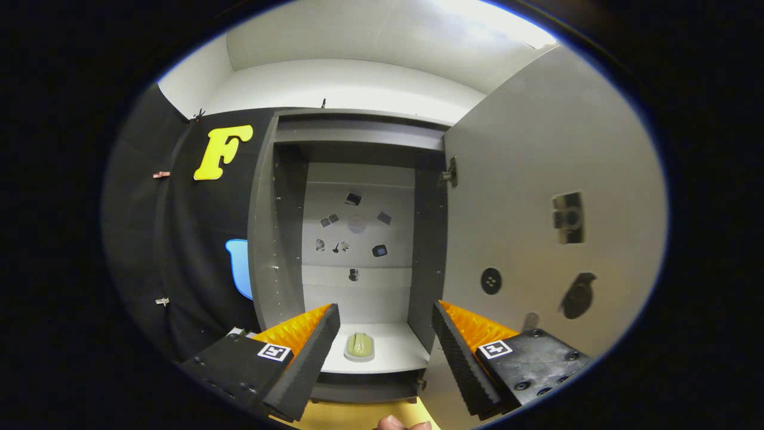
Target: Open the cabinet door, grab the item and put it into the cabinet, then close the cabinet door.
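Observation:
The grey cabinet [280, 227] stands ahead with its door [537, 197] swung wide to the right. On the white shelf [400, 352] inside lies a small pale green item [359, 347] on a light base. My gripper [385, 325] is open, with nothing between its fingers. The item sits beyond the fingertips, seen in the gap between them, closer to the left finger [310, 352]. The right finger [459, 358] lies in front of the door's lower inner edge.
Small stickers [353, 236] dot the cabinet's back panel. The door's inner face carries a round fitting [491, 280] and dark marks [568, 218]. A hinge [449, 173] sits at the door's top. A fingertip [403, 423] shows below over a wooden surface [358, 415]. Black cloth hangs left.

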Tool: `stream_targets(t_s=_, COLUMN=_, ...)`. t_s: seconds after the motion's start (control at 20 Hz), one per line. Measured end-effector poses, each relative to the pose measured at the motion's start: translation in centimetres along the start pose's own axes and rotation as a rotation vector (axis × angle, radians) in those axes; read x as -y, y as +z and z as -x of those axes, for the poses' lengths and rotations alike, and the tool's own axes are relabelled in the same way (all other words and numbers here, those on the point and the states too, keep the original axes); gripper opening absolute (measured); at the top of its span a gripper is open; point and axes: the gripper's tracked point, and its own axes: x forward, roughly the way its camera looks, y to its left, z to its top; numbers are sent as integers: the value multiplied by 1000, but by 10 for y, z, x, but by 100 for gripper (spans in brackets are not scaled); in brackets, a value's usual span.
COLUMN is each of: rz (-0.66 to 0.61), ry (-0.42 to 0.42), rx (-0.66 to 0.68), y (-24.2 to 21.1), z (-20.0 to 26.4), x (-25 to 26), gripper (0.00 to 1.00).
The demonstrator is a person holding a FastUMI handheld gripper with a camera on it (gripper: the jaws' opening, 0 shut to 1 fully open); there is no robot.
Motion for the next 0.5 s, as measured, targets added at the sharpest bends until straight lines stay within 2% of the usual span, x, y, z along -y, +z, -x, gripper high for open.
stream_targets(t_s=0.3, rz=-6, ry=-42, rx=12, y=13, z=68, x=50, gripper=98)
stream_targets(t_s=0.5, rz=-18, ry=-108, rx=44, y=30, z=113, x=97, gripper=98)
